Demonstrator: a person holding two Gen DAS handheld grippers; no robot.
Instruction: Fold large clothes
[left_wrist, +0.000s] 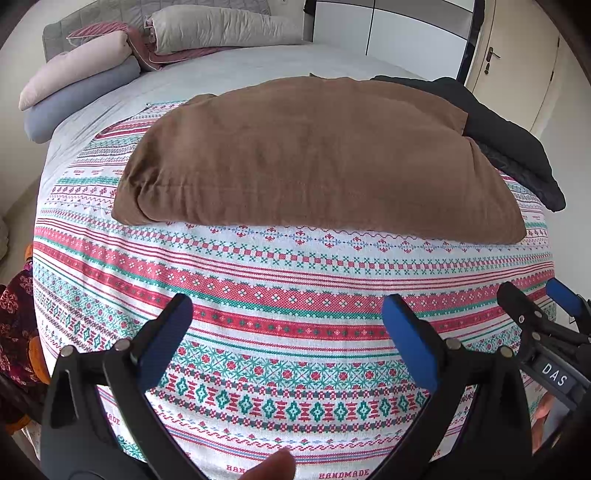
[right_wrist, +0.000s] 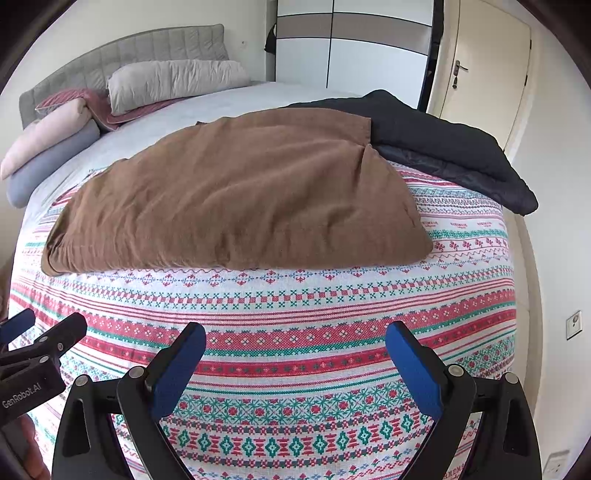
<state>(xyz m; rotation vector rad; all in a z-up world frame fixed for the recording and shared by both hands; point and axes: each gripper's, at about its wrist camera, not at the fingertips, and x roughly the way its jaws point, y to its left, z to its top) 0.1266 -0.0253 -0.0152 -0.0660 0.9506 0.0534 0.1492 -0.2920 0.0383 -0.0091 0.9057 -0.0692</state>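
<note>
Brown garment (left_wrist: 317, 158) already looks folded into a thick rectangle ahead of both my grippers on the patterned bedspread (left_wrist: 295, 295), black garment (left_wrist: 517, 147) beyond-right seems untouched, so I'd guess halfway; left gripper (left_wrist: 288, 332) and right gripper (right_wrist: 295, 362) spread wide, holding nothing.

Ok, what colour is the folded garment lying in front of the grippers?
Plain brown garment, no pattern; the right wrist view shows it best.
</note>
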